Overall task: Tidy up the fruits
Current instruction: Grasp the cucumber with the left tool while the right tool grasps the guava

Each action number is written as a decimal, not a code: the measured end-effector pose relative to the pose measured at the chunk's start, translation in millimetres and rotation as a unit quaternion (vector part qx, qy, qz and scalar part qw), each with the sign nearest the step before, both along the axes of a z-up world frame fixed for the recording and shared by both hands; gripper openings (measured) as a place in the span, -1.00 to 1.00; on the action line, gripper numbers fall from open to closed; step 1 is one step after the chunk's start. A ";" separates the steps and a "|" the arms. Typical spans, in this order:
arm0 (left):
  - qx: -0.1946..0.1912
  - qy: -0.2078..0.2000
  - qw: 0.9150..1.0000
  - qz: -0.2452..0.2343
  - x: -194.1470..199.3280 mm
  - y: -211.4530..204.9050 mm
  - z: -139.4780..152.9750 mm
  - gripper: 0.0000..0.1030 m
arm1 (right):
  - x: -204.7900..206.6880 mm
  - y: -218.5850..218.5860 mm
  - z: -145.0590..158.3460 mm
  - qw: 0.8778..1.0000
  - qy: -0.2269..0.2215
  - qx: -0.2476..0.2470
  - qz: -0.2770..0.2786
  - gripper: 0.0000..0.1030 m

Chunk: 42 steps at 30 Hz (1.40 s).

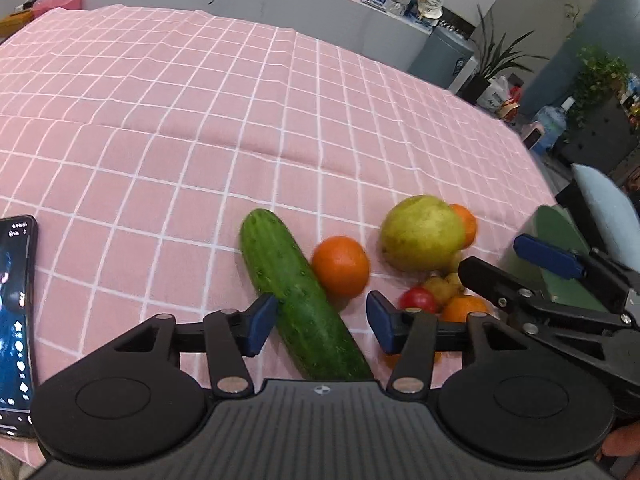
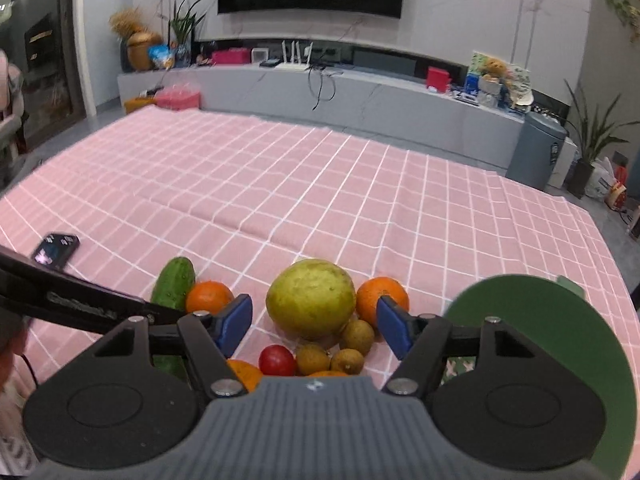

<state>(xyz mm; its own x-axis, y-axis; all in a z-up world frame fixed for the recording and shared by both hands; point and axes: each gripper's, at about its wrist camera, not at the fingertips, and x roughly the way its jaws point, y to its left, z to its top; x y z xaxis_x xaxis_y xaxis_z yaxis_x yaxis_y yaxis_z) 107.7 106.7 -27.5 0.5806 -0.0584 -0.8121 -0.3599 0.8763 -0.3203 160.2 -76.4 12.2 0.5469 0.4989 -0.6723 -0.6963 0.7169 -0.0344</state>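
Note:
A pile of fruit lies on the pink checked tablecloth (image 1: 160, 120). In the left wrist view my left gripper (image 1: 322, 322) is open, its pads on either side of a green cucumber (image 1: 304, 304), with an orange (image 1: 340, 266) just beyond. A large yellow-green pear (image 1: 420, 234) lies to the right. In the right wrist view my right gripper (image 2: 316, 328) is open over the pear (image 2: 310, 298), a red tomato (image 2: 277, 360), three small brown fruits (image 2: 346, 350) and oranges (image 2: 382, 294). A green plate (image 2: 560, 340) sits at the right.
A phone (image 1: 14, 320) lies on the cloth at the left; it also shows in the right wrist view (image 2: 56, 249). The right gripper's arm (image 1: 560, 292) shows at the right of the left wrist view. A grey TV console (image 2: 360, 96) stands beyond the table.

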 end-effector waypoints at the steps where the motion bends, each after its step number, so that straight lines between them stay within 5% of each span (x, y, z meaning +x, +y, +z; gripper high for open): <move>1: 0.002 0.009 1.000 0.001 2.9 -1.0 -2.4 0.18 | 0.8 3.1 -1.9 1.000 -0.001 -0.006 0.002 0.26; 6: -0.022 0.032 0.999 0.009 7.0 3.7 -9.5 0.25 | 12.0 21.0 -12.5 0.999 -0.006 -0.036 0.022 0.26; 16: 0.020 0.034 0.999 -0.011 17.8 -5.7 -12.2 0.24 | 25.4 37.7 -33.7 0.997 -0.005 -0.060 0.040 0.28; 31: 0.005 0.032 0.999 -0.003 14.3 1.3 -12.4 0.22 | 22.4 56.2 -45.8 0.995 -0.021 -0.075 0.059 0.42; 34: 0.008 0.037 0.999 -0.001 18.0 0.4 -13.4 0.28 | 23.5 58.9 -50.8 0.995 -0.026 -0.086 0.053 0.29; 42: 0.008 0.020 1.000 -0.002 15.6 -5.5 -13.6 0.10 | 22.3 51.1 -45.6 0.997 -0.015 -0.067 0.038 0.27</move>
<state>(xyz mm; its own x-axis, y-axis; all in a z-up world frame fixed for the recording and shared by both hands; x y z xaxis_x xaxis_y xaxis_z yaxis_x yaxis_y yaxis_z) 123.3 101.2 -41.1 0.5470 -0.0472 -0.8358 -0.3681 0.8831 -0.2908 182.4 -25.3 -33.3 0.5311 0.4462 -0.7203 -0.7458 0.6496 -0.1475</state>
